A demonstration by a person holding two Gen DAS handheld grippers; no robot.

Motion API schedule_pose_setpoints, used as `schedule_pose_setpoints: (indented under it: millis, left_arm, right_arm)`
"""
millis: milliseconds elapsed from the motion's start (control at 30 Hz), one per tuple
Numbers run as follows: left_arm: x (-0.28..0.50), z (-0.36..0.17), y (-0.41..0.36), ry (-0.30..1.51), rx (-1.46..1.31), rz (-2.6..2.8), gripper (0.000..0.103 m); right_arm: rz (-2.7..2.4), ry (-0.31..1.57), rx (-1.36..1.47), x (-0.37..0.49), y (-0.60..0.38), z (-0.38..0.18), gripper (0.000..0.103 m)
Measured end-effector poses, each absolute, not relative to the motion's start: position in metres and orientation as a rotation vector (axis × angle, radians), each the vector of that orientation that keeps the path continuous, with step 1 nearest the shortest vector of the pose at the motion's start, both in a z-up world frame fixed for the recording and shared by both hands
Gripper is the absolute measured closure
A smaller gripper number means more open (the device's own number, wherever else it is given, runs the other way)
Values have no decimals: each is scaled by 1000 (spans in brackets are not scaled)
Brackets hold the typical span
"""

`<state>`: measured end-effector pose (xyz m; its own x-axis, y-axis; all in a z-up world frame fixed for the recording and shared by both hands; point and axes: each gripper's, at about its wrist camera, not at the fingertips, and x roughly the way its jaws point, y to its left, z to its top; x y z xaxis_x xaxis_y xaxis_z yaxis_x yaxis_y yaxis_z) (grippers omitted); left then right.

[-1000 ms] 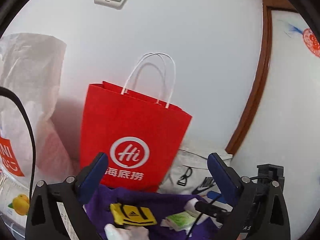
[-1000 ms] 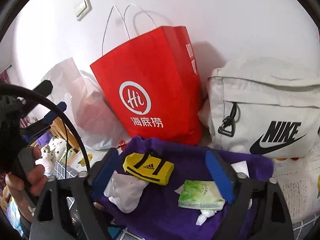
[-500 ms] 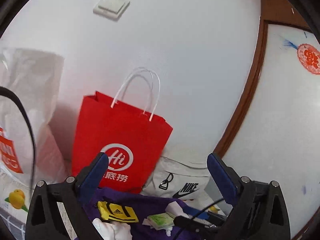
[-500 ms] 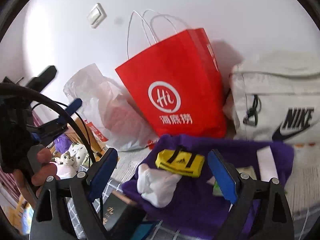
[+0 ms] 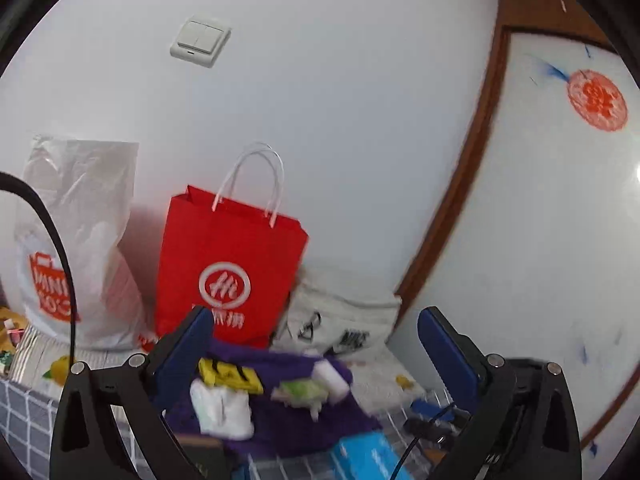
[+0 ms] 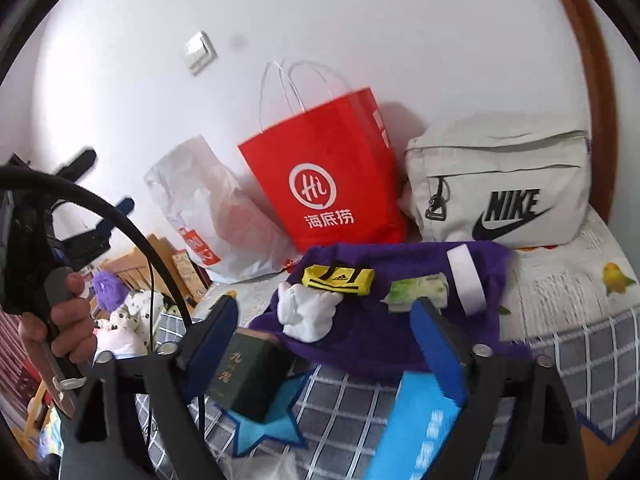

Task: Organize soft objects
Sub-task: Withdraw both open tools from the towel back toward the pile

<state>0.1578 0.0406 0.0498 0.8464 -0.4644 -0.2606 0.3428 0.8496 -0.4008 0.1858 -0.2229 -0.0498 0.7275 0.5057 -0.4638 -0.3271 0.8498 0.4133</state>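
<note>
1. Hovering above the bed (image 6: pixel 592 344), both grippers released: left gripper (image 5: pixel 316 344) and right gripper (image 6: pixel 324 336) grasping nothing.
2. Soft items, white glove (image 6: pixel 308 312) and yellow pouch (image 6: pixel 340 278), lying on the purple cloth (image 6: pixel 380 344), near the red bag (image 6: pixel 332 184).
3. Next, probably: lowering onto the glove, then clenching.

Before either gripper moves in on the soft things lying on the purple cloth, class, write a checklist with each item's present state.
1. Right gripper open, nothing between the jaws: ok.
2. Left gripper open and empty: ok.
3. White soft item lies uncovered on the purple cloth: ok.
4. Yellow pouch free of its neighbours: not ok, it touches the white item.
5. Red paper bag upright, mouth open: ok.
6. Bag's inside has room: cannot tell.
</note>
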Motion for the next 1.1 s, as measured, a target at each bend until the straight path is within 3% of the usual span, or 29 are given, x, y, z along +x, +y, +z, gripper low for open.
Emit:
schedule_pose_setpoints:
  millis: [267,600,800,1033,1100]
  left_arm:
    - [88,31,49,471,-245,-400,0]
    - [27,-77,49,764,-181,-328,0]
    - [17,-139,26,915,-92,-318,0]
    - [7,-178,-15,937,107,-305,1]
    - [9,-187,-25,941,178,-290,7]
  right_arm:
    - [555,591,300,104,-227,-55,12]
    - [463,670,18,13,-177,-102,12]
    - [452,753,-21,-2,-171,-133,12]
    - [367,787,72,-2,-210,-139,12]
    - [339,790,96,-2,-221,-141,12]
